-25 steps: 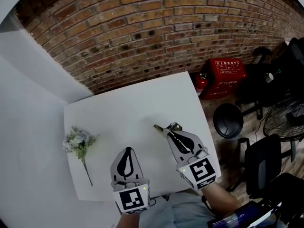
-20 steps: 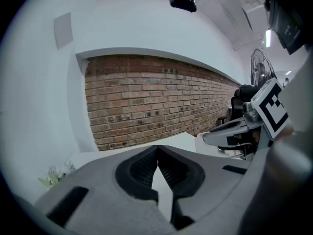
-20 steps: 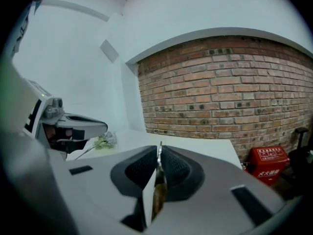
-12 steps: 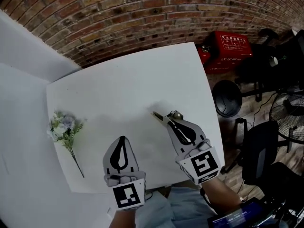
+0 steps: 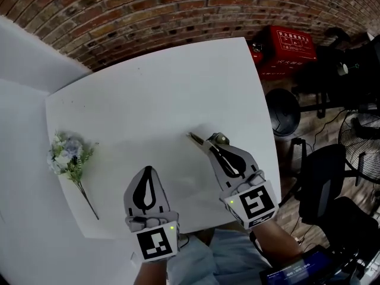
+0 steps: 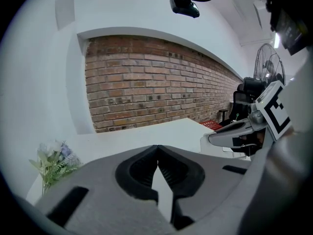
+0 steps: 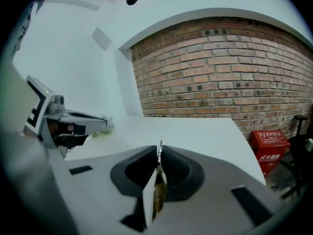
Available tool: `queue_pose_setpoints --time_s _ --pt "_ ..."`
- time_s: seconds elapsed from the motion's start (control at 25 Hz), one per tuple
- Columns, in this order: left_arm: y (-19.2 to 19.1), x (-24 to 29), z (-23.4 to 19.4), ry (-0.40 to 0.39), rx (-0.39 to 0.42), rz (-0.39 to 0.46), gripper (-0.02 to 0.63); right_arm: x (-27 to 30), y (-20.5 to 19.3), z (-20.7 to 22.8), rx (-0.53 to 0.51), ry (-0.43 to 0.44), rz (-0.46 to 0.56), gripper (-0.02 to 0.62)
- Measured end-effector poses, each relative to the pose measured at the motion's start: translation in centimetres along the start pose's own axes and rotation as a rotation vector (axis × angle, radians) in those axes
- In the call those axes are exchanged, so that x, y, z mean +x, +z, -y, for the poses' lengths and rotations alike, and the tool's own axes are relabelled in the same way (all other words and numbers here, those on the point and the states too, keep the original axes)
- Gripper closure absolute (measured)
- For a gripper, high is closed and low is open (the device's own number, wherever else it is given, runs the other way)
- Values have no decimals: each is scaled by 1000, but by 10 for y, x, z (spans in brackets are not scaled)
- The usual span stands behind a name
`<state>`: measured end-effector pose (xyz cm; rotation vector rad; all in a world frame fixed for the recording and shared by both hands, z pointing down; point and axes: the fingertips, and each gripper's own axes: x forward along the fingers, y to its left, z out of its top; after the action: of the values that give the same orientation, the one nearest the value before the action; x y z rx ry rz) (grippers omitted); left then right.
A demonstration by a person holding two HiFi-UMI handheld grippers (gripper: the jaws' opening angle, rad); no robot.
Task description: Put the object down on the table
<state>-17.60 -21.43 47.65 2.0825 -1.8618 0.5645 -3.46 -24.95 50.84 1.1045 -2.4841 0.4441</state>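
- A bunch of pale flowers [image 5: 64,155] lies near the left edge of the white desk [image 5: 160,94], well apart from both tools; a brick wall [image 5: 148,16] runs behind.
- The left hand-held gripper [image 5: 147,170] is over the desk's near side, clenched tip to tip with nothing between its jaws.
- The right hand-held gripper [image 5: 209,145], just right of it, is clamped on a thin metal object [image 5: 196,139], whose end pokes out past the jaw tips above the desk's right part.
- Off the desk's right side stand a red box [image 5: 290,47], a black chair [image 5: 320,183] and a floor fan [image 5: 359,144].
- The jaws cover most of the object, so its kind is hard to make out, as is whether it touches the desk.
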Motion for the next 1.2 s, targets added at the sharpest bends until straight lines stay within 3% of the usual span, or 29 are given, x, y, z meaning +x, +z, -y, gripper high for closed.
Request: queue_pose_setpoints --time_s 0.88,1.2 --pt "-24 13 2 -33 6 -61 597 11 -25 0 68 -12 -55 561" --pt "-27 16 1 -38 11 -71 597 12 -29 11 32 -29 -43 541"
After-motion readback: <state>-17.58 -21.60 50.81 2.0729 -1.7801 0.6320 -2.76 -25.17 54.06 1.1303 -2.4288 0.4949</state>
